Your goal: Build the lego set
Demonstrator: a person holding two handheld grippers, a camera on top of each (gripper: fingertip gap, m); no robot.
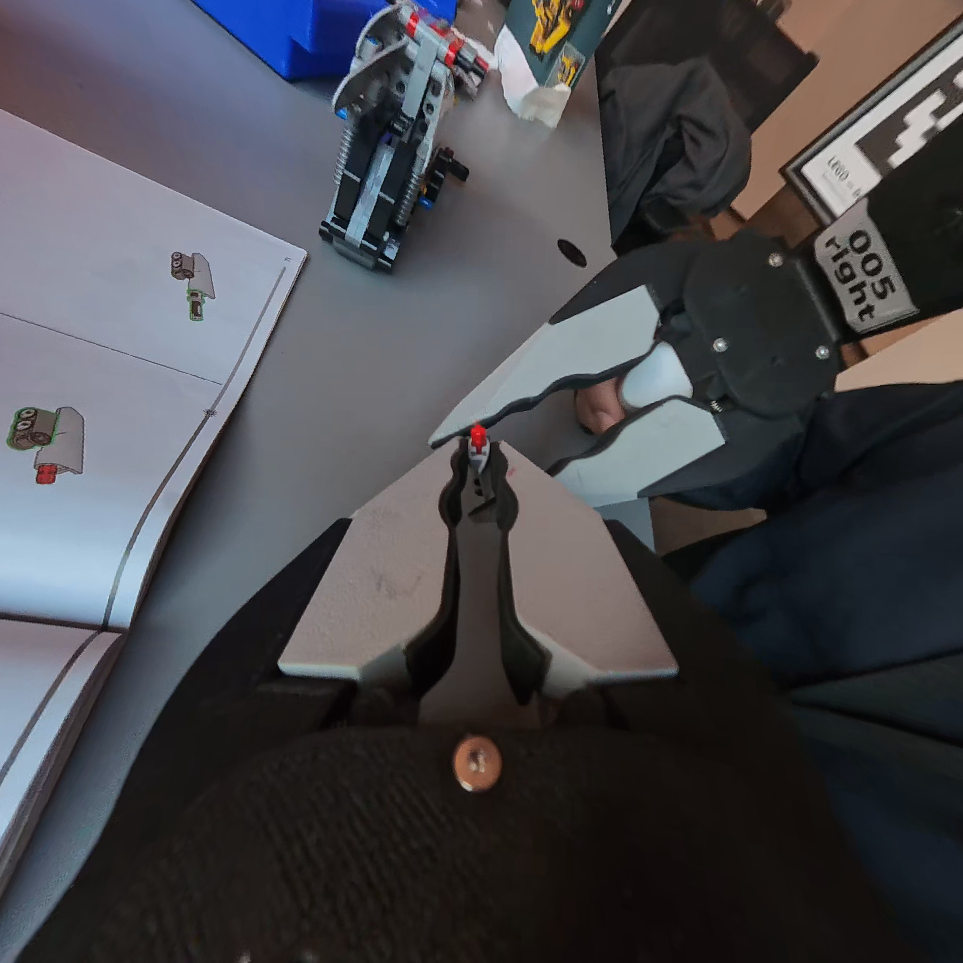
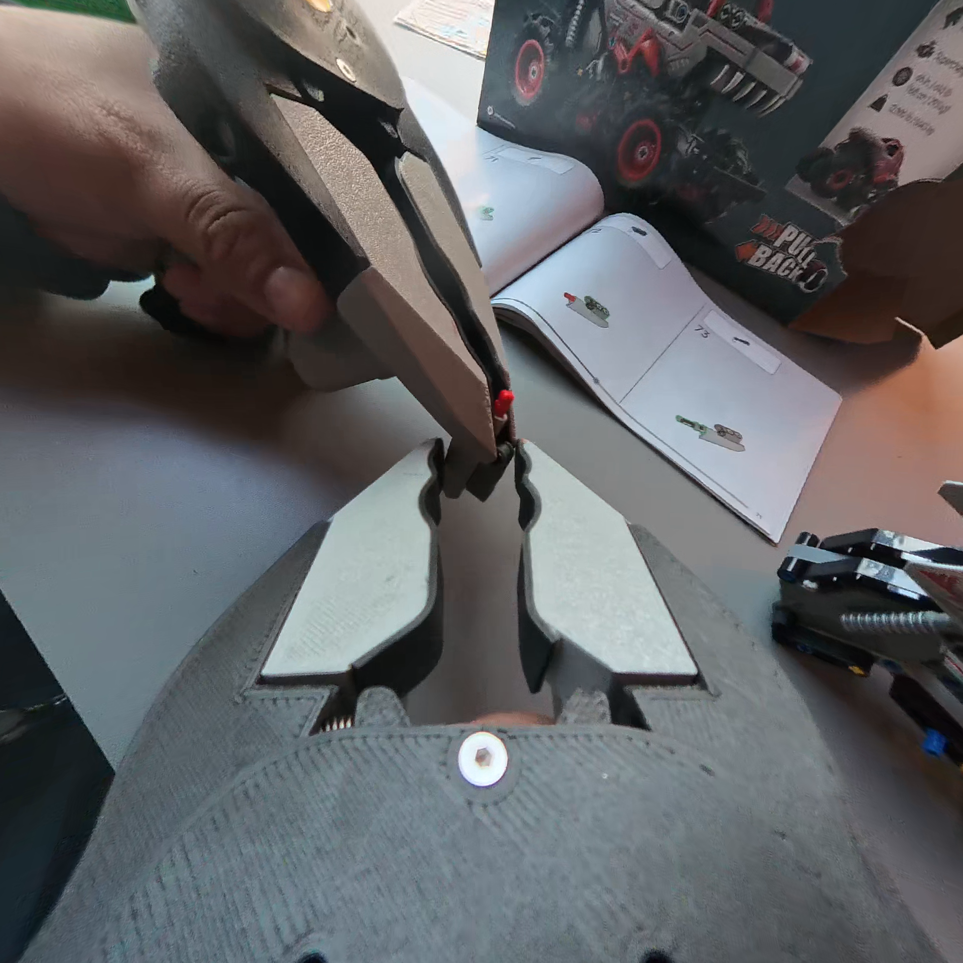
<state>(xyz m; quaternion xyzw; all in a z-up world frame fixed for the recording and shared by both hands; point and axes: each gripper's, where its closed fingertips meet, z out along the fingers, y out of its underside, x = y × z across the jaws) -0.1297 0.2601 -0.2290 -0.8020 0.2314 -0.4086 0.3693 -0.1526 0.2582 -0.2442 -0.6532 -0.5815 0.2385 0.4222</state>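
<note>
My left gripper (image 1: 478, 454) is shut on a small grey Lego piece with a red pin (image 1: 477, 435) sticking out past its tips. It is held above the grey table. In the right wrist view the left gripper (image 2: 495, 443) comes down from the upper left, with the red pin (image 2: 503, 402) showing at its tip. My right gripper (image 2: 479, 461) is open, its two fingers standing on either side of the left gripper's tip and the dark grey end of the piece (image 2: 487, 477). The right gripper (image 1: 492, 458) enters the left wrist view from the right.
A partly built grey and black Lego vehicle (image 1: 385, 156) stands on the table (image 1: 365, 338), also in the right wrist view (image 2: 875, 599). An open instruction booklet (image 1: 130, 365) (image 2: 677, 365) lies nearby. The set box (image 2: 677, 104), a blue bin (image 1: 312, 31) and a white bag (image 1: 526, 88) stand behind. The grippers are tip to tip, or close to it.
</note>
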